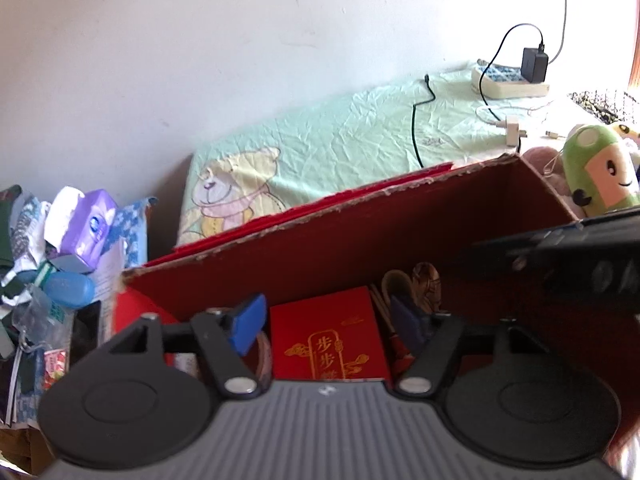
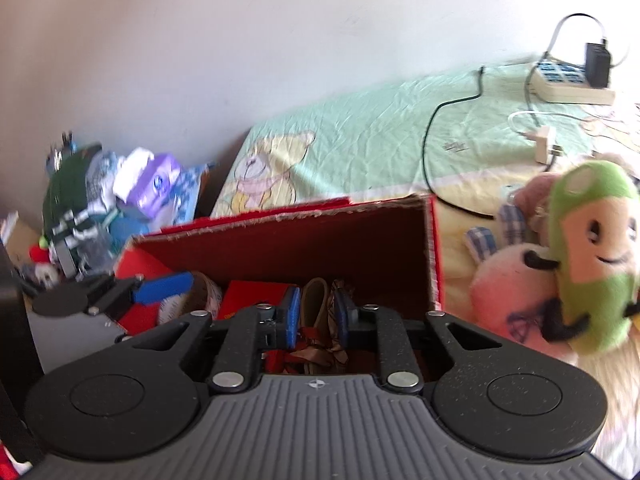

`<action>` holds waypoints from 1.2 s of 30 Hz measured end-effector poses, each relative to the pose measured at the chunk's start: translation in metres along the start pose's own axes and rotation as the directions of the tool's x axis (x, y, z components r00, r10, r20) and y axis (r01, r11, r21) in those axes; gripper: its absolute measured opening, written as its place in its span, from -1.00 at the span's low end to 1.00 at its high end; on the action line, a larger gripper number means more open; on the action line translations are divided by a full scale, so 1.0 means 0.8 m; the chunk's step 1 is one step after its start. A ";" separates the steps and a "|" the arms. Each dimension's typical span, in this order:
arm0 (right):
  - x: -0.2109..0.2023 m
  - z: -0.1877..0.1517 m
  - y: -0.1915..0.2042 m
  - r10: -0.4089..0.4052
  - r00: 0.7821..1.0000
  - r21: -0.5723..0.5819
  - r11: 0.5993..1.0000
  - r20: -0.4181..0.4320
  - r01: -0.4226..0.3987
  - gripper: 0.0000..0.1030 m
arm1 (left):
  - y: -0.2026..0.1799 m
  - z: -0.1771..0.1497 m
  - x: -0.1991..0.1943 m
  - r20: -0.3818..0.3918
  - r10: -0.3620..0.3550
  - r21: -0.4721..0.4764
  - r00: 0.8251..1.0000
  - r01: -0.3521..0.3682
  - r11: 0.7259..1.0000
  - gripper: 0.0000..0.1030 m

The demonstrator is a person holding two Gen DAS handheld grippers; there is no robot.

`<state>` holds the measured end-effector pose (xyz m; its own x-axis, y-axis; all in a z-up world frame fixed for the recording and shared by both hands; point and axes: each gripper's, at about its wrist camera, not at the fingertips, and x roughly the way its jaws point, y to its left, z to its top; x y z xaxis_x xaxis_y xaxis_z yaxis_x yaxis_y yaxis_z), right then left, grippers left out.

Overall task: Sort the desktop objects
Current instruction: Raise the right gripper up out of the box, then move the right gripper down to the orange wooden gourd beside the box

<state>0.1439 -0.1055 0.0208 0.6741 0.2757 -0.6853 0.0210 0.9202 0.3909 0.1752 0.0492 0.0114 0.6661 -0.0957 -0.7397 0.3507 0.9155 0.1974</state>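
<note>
Grippers hovering over red box [image 1: 420, 240]: left gripper [image 1: 336, 320] gaping wide above red envelope [image 1: 328, 336]; right gripper [image 2: 316, 316] spread narrowly, gripping nothing, above brown trinkets [image 2: 320, 308] lying inside box.

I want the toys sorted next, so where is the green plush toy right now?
The green plush toy lies outside the red box, just off its right end on the yellow bedding, leaning against a pink plush; both wrist views show it at far right.

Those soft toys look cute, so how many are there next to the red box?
2 clearly: a green plush toy right of the red box, and a pink one beside it. More may be hidden behind them.
</note>
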 end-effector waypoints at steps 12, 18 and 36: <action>-0.059 -0.027 0.022 0.220 0.974 0.077 0.971 0.063 -0.224 -0.64 | 0.077 -0.022 -0.102 0.100 -0.047 -0.182 0.994 0.065 0.981 0.49; -0.073 -0.045 0.057 0.383 0.923 0.022 0.923 0.023 -0.384 -0.62 | 0.132 -0.068 -0.146 0.099 0.021 -0.288 0.995 0.009 0.958 0.48; 0.005 -0.150 0.101 0.343 0.888 -0.008 0.932 -0.307 -0.363 -0.53 | 0.100 -0.221 -0.133 -0.101 -0.153 -0.359 0.983 0.108 0.927 0.26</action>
<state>0.0600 0.0030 -0.0243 0.3791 0.6459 -0.6626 -0.2310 0.7595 0.6081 0.0160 0.2014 -0.0075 0.5344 -0.1949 -0.8225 0.1604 0.9788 -0.1278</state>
